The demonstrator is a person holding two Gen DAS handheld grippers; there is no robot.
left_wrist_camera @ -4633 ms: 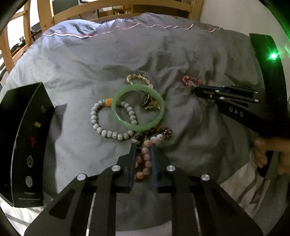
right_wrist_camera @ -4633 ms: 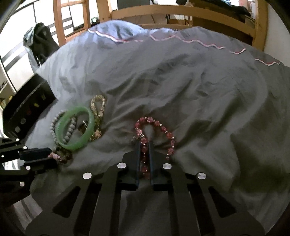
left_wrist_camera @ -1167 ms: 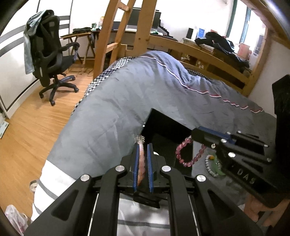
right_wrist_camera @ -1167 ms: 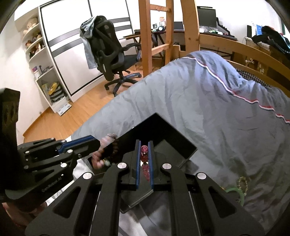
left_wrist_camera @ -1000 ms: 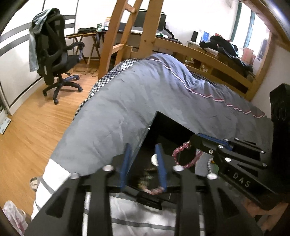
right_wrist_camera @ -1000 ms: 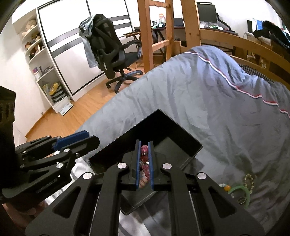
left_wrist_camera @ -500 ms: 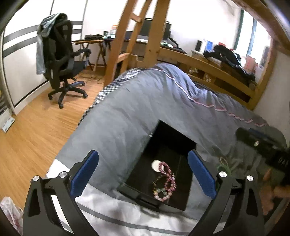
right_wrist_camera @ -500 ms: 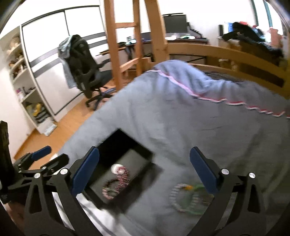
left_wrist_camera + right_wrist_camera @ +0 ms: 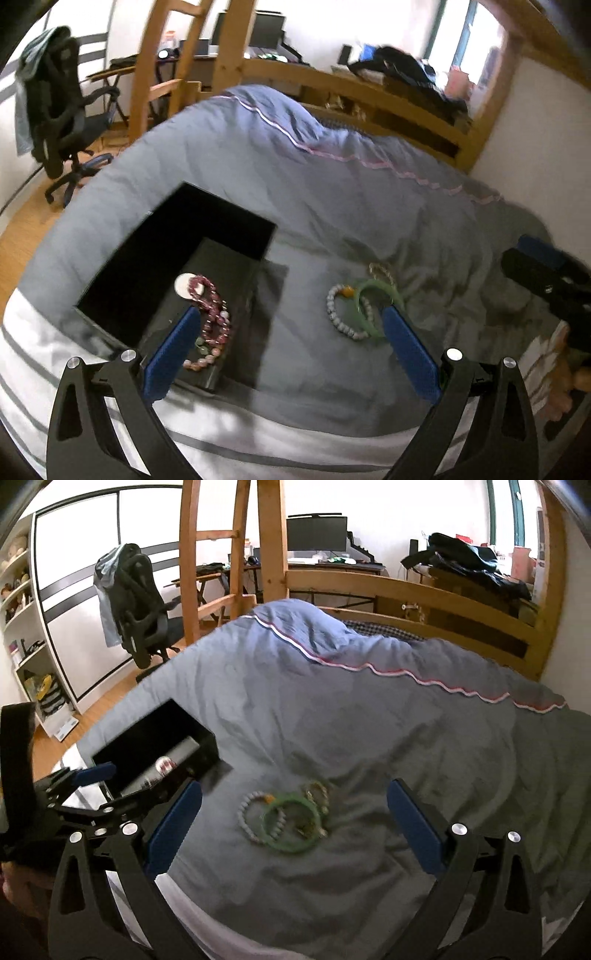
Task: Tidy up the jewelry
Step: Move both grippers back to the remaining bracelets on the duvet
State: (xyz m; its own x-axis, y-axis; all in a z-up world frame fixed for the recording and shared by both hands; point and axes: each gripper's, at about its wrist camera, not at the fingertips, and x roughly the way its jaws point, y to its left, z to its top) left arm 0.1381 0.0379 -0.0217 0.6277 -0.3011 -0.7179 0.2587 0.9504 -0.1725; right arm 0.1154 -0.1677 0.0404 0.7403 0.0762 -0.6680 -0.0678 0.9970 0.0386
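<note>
Bracelets (image 9: pixel 284 821) between right tongs' (image 9: pixel 291 825) spread fingers

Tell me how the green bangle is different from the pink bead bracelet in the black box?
The green bangle is one smooth solid ring; the pink bead bracelet is a string of many round beads. The bangle lies on the grey blanket, overlapping a white bead bracelet; the pink one lies inside the black box beside another beaded strand. The bangle holds a round shape; the pink one lies in a loose loop. Neither tool is touching them.
</note>
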